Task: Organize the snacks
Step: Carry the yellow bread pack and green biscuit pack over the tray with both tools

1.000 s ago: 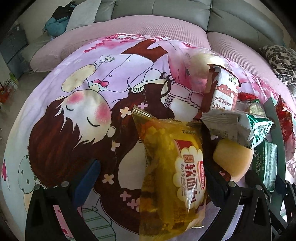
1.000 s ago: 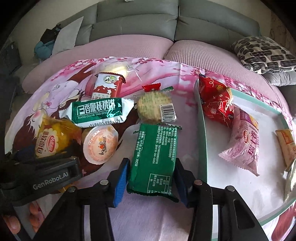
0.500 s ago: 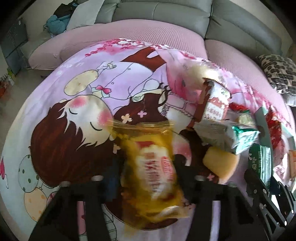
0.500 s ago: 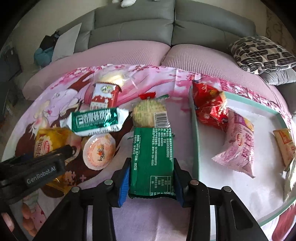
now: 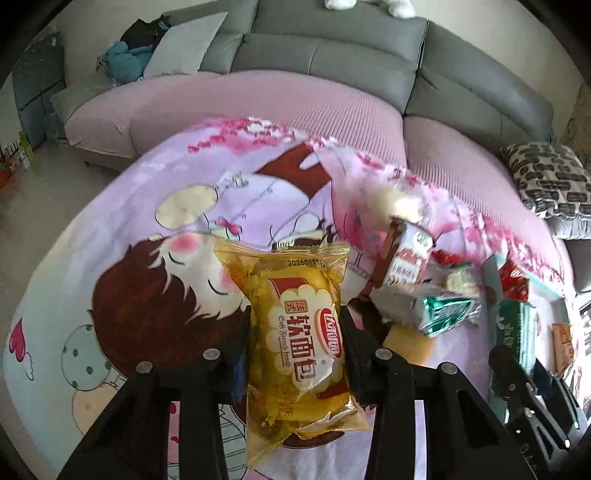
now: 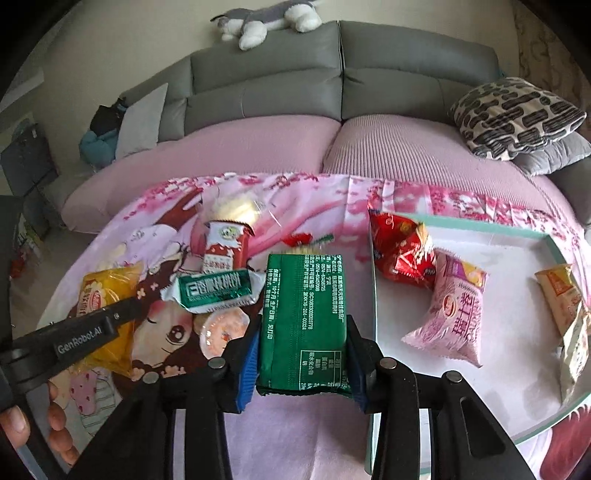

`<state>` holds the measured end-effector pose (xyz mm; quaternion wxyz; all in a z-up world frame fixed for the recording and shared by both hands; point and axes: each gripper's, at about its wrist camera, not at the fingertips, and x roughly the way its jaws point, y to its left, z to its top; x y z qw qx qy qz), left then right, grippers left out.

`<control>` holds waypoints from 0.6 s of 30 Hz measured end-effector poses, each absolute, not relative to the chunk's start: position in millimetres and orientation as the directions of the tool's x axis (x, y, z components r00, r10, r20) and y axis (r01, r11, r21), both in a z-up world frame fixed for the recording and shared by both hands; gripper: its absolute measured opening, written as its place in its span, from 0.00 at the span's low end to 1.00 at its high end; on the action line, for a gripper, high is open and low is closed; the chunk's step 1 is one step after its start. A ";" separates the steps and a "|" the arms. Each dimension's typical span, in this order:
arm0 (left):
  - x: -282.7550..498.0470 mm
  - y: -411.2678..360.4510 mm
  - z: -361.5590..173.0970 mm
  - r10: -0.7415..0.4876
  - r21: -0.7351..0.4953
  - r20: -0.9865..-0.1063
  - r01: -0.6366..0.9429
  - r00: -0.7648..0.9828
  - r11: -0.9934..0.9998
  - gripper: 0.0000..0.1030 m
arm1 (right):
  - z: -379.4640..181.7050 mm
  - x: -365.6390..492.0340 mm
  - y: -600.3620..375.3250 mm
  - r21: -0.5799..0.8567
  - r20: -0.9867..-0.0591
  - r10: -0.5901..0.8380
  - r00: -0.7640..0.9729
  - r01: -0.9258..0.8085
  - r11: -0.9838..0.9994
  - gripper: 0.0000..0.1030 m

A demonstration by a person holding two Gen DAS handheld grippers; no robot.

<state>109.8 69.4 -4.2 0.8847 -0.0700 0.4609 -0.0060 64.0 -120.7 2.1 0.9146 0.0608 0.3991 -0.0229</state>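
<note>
My left gripper (image 5: 295, 325) is shut on a yellow soft-bread packet (image 5: 299, 332) and holds it above the cartoon-print cloth (image 5: 147, 288). In the right wrist view my right gripper (image 6: 303, 332) is shut on a dark green biscuit pack (image 6: 304, 321), lifted off the cloth beside the tray (image 6: 480, 230). The tray is white with a teal rim and holds a red packet (image 6: 400, 251), a pink packet (image 6: 454, 314) and an orange packet (image 6: 557, 291). The left gripper (image 6: 122, 317) with the yellow packet (image 6: 107, 291) shows at the left of this view.
On the cloth lie a green-and-white walnut-cake pack (image 6: 214, 290), a jelly cup (image 6: 221, 328), a red-and-white pouch (image 6: 225, 251), and a clear-wrapped bun (image 6: 232, 208). A grey sofa (image 6: 332, 74) with pink seat cushions, a patterned pillow (image 6: 517, 118) and a plush toy (image 6: 266, 18) stand behind.
My left gripper's jaws closed on the yellow bread packet and raised it off the cloth. The right gripper rose with the green biscuit pack held between its jaws.
</note>
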 end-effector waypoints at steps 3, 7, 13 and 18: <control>108.3 71.2 2.8 -0.089 -0.151 -0.804 -0.057 0.588 0.987 0.42 | 2.0 63.7 -120.6 0.086 -0.736 0.002 0.677 0.091 0.992 0.42; 105.9 71.0 7.9 -0.097 -0.164 -0.795 -0.058 0.599 0.985 0.42 | 2.7 62.2 -120.2 0.083 -0.736 0.002 0.677 0.087 0.993 0.42; 98.6 61.6 19.7 -0.101 -0.163 -0.777 -0.043 0.622 0.986 0.42 | 12.0 55.8 -129.7 0.099 -0.718 -0.002 0.696 0.106 0.989 0.42; 94.3 47.7 30.4 -0.117 -0.173 -0.757 -0.025 0.643 0.985 0.42 | 21.3 48.4 -147.7 0.115 -0.700 -0.020 0.714 0.140 0.984 0.42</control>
